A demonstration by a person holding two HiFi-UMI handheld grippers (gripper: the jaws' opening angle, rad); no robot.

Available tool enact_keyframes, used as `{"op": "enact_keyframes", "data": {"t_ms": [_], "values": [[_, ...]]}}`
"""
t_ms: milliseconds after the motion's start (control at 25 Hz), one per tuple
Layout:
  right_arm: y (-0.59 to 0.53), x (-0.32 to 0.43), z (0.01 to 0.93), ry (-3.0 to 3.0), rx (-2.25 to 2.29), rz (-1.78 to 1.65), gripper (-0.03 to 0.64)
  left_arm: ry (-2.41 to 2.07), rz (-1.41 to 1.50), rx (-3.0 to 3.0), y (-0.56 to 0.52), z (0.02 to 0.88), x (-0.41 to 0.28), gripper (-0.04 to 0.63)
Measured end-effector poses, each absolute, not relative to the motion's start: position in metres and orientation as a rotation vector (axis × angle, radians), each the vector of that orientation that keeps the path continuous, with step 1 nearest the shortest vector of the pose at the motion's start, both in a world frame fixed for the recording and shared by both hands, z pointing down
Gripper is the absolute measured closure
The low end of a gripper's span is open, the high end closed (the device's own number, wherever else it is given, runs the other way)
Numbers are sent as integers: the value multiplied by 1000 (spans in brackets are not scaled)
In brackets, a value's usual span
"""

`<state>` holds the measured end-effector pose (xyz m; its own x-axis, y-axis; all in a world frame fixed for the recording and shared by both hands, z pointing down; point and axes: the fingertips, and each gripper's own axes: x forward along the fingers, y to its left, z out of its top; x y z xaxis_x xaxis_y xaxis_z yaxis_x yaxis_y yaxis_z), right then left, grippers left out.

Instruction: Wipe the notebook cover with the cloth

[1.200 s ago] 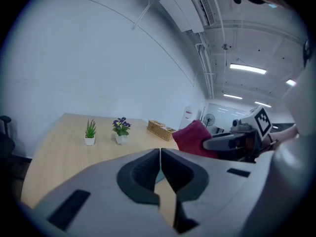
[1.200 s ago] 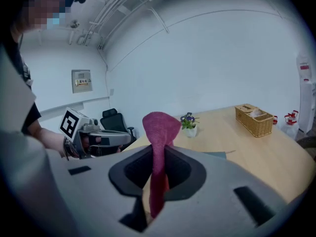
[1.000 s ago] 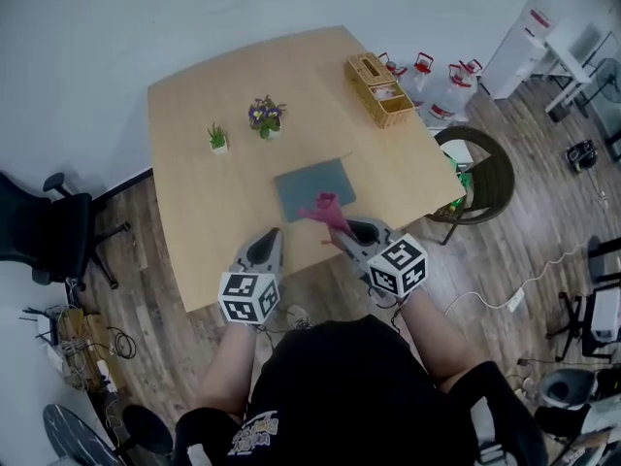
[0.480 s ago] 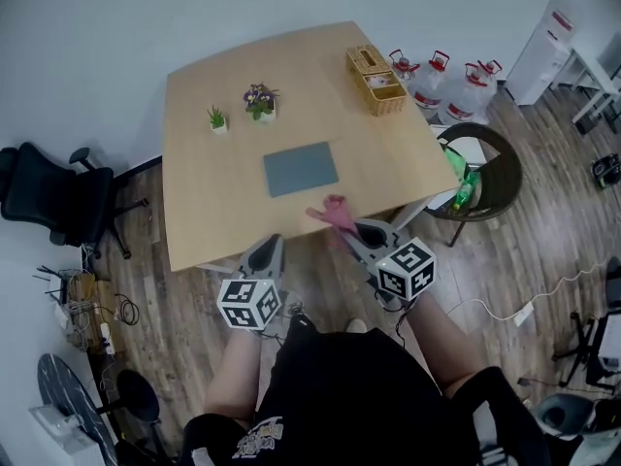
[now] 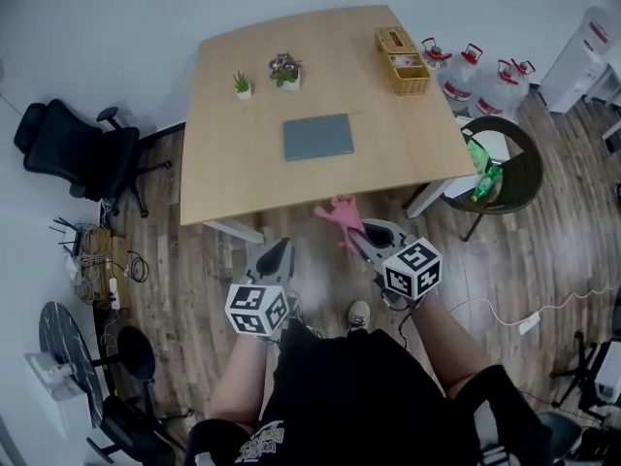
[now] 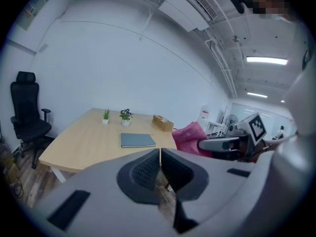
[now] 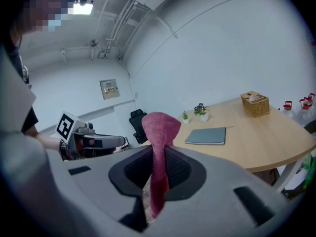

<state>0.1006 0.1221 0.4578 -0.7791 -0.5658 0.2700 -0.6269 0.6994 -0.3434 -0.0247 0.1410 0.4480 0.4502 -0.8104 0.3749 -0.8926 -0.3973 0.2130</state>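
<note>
The right hand-held gripper (image 5: 359, 231) is clamped on the pink cloth (image 7: 159, 132), which stands up out of its jaws in a narrow fold and flops over at the top. The left hand-held gripper (image 6: 160, 157) is closed on nothing, its pads meeting with no gap.

A second ago, in the head view, the cloth hung over the near edge of the surface (image 5: 233, 173), just below the notebook (image 5: 318, 137). Since then the person has backed off. Both hand-held grippers now sit low in the frame over the wooden floor (image 5: 320, 260), clear of the surface's edge. The grey notebook lies flat at the middle of the surface, in the upper centre of the frame, well apart from the cloth. I judge that no wiping is going on, and the cloth would have to be brought back across the edge before any could.

The notebook is too small to tell whether its cover is clean. The cloth's lower end is hidden between the jaws, and the person's body blocks the floor at the bottom of the frame.
</note>
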Motion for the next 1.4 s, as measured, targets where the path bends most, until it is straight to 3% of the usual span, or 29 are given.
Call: {"op": "enact_keyframes", "data": {"t_ms": [640, 1400], "values": [[142, 27, 455, -2707, 1162, 674, 561, -1270, 253, 2444, 143, 441, -77, 583], [168, 22, 437, -2624, 1349, 625, 561, -1144, 174, 2495, 148, 430, -97, 584]]}}
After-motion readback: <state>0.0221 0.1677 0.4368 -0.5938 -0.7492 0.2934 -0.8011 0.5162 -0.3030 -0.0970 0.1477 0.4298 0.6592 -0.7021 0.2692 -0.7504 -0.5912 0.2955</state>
